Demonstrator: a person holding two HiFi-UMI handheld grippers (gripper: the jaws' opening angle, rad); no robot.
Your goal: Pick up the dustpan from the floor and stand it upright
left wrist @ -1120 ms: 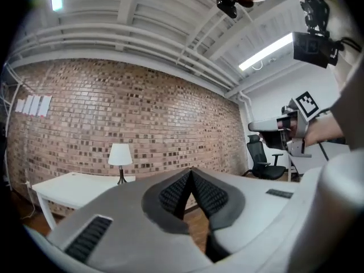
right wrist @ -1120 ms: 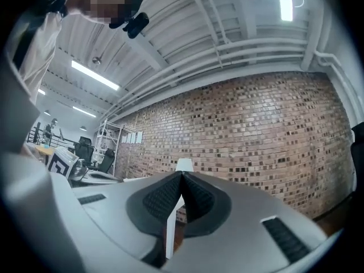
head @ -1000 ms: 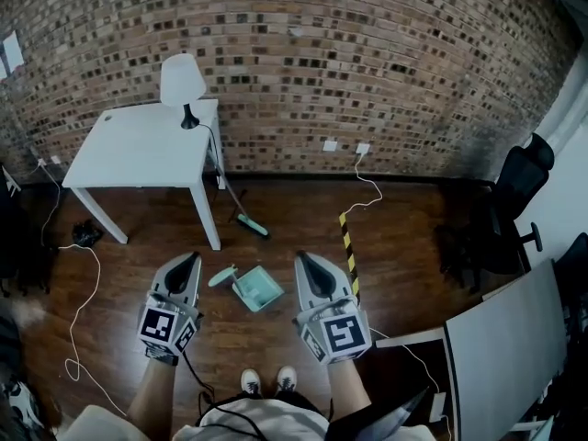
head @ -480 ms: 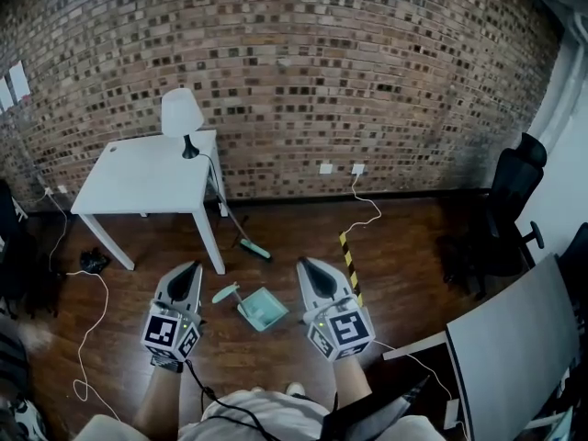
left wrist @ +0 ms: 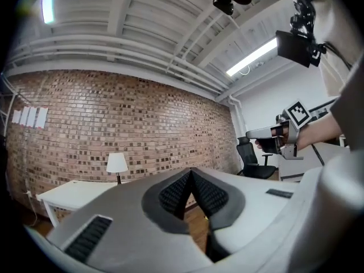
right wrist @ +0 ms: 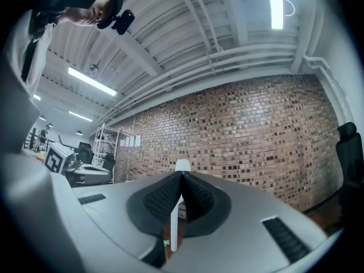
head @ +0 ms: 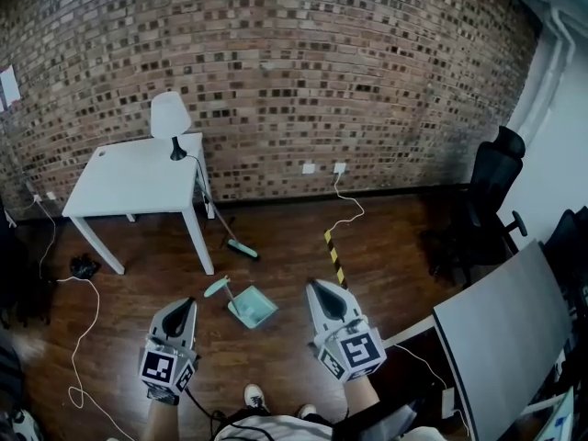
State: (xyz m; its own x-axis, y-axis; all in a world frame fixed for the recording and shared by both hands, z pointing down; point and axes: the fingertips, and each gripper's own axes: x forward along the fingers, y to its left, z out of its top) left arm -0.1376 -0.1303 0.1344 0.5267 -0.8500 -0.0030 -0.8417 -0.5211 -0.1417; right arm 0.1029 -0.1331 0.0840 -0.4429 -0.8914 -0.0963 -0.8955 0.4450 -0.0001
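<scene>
Approach phase: our left tool [head: 186,303] & right tool [head: 318,287] both pinched closed, empty, dustpan [head: 250,305] flat on floor [head: 386,246] at 12 o'clock, so next we open & reach down.

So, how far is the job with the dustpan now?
Nothing looks done yet: the dustpan lies on the floor, not upright. Nothing is in hand either: the left tool and the right tool are both shut and empty, on either side of it in the head view, not touching it. Left to do: reach down, grasp the dustpan, stand it up.
</scene>
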